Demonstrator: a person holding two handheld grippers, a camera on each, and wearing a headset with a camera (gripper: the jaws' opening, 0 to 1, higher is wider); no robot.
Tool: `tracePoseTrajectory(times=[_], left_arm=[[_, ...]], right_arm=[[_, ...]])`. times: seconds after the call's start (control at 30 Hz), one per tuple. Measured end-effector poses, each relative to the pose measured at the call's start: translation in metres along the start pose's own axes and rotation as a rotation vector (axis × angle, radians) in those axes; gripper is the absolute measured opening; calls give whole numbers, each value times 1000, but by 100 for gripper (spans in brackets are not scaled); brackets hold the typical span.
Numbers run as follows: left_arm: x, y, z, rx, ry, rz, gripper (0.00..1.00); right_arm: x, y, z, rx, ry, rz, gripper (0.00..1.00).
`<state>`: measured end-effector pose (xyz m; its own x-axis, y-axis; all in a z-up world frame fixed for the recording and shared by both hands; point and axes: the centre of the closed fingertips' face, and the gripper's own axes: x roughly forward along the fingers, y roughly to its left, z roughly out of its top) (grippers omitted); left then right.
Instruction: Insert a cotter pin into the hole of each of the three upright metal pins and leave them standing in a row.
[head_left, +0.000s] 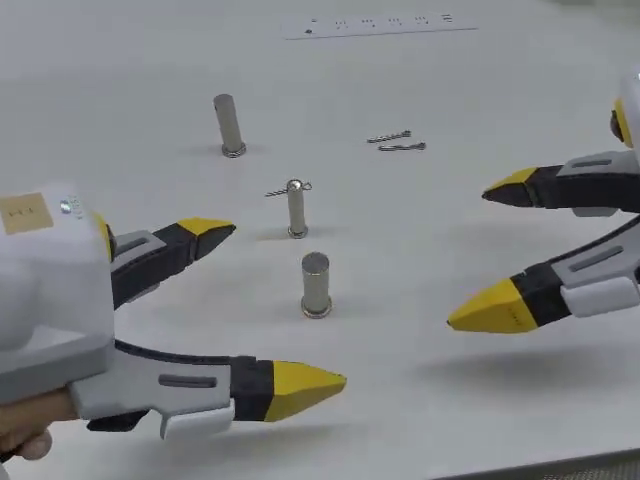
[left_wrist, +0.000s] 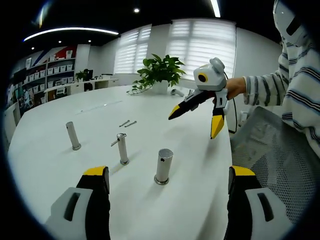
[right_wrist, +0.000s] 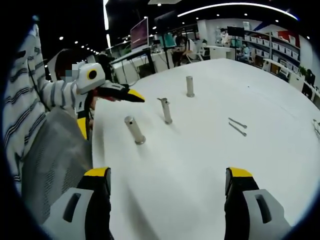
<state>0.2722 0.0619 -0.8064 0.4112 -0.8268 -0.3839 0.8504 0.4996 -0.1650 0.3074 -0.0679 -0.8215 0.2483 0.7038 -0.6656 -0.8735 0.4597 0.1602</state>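
Desk (head_left: 520, 420): white, wide, carries everything.

Left hand-held gripper (head_left: 290, 304): lower left of the head view, jaws wide apart, holding nothing. Right hand-held gripper (head_left: 466, 258): comes in from the right edge, jaws also wide apart and empty. Both hover above the desk surface, tips pointing in toward the middle.

Three metal pins stand upright in a slanting row:
- far metal pin (head_left: 228, 125), upper left of centre, hole empty as far as can be made out
- middle metal pin (head_left: 297, 212), centre, with a cotter pin (head_left: 285, 190) through its top, sticking out to the left
- near metal pin (head_left: 316, 285), just below centre, nothing through it

Two loose cotter pins (head_left: 396, 142) lie side by side on the desk, upper right of centre, well apart from all three metal pins.

Progress, by my reading: one of three done, two left. No cotter pin has been picked up for the next one.

Relative position: the near metal pin sits just beside the left hand-held gripper's tips. The loose cotter pins lie above and left of the right hand-held gripper's upper tip, nearer to it than to the left one, so they look like its pick.
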Motion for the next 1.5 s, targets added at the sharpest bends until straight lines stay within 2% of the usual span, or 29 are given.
tracePoseTrajectory(times=[0.13,0.2,0.3,0.4,0.53,0.67,0.83,1.03,1.2,1.3,1.5], left_arm=[[-4,2,-5,-7,14,10,99],[-7,4,-12,-10,49,19,99],[-10,5,-17,-1,61,31,99],[-12,7,-19,-34,52,42,99],[-13,6,-20,-49,48,51,99],[-14,4,-19,-61,32,63,99],[-15,1,-18,-69,27,63,99],[-16,-1,-24,-103,20,67,99],[-15,-2,-29,-142,12,70,99],[-16,-4,-30,-152,10,72,99],[-15,-7,-30,-158,6,69,99]], right_arm=[[-2,-17,1,-17,26,-5,96],[-3,-24,-2,-33,57,7,96],[-4,-37,-2,-56,91,11,95],[-4,-50,4,-73,109,17,94],[-2,-59,12,-93,126,40,93],[4,-64,15,-126,167,74,86],[19,-79,25,-119,164,71,76],[30,-96,29,-181,223,53,72],[40,-110,39,-189,213,39,64],[47,-119,37,-200,243,39,63],[57,-131,39,-198,263,43,52]])
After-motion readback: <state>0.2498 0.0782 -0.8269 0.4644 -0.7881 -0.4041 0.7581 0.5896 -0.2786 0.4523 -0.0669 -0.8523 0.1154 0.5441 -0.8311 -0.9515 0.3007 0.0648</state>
